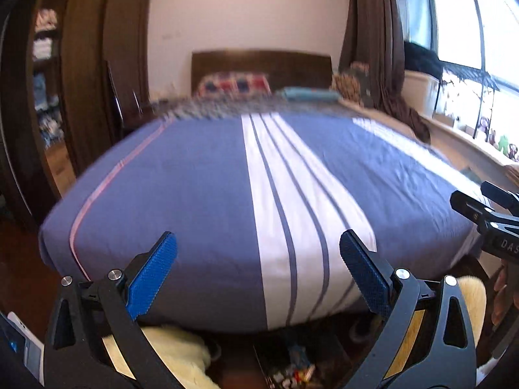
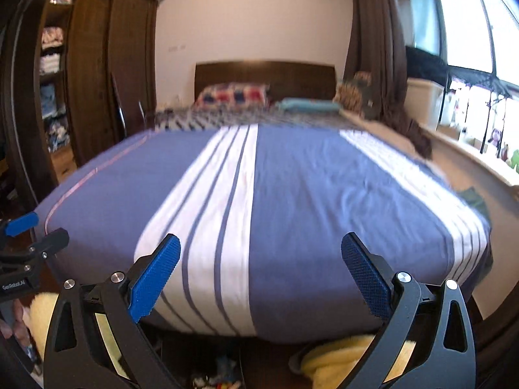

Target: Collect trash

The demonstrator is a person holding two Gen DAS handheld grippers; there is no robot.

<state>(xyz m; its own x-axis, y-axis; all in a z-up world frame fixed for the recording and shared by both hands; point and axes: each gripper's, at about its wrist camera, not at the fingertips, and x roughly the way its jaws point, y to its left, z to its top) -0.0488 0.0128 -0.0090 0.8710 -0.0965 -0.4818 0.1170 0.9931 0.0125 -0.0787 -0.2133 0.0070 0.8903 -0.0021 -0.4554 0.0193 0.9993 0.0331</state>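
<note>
No trash shows clearly on the bed. My left gripper (image 1: 258, 243) is open and empty, held at the foot of a bed (image 1: 181, 194) with a blue cover and white stripes. My right gripper (image 2: 261, 244) is open and empty too, at the same bed (image 2: 308, 210) a little further right. The right gripper's body (image 1: 493, 223) shows at the right edge of the left wrist view. The left gripper's body (image 2: 22, 243) shows at the left edge of the right wrist view. Small colourful bits (image 1: 292, 372) lie on the floor under the bed's foot; they are too blurred to name.
A patterned pillow (image 1: 235, 82) and a teal folded cloth (image 1: 309, 94) lie at the headboard. A dark wardrobe (image 1: 87, 74) stands on the left. A window sill with small items (image 2: 470, 149) runs along the right. Pale fluffy fabric (image 2: 337, 356) lies on the floor.
</note>
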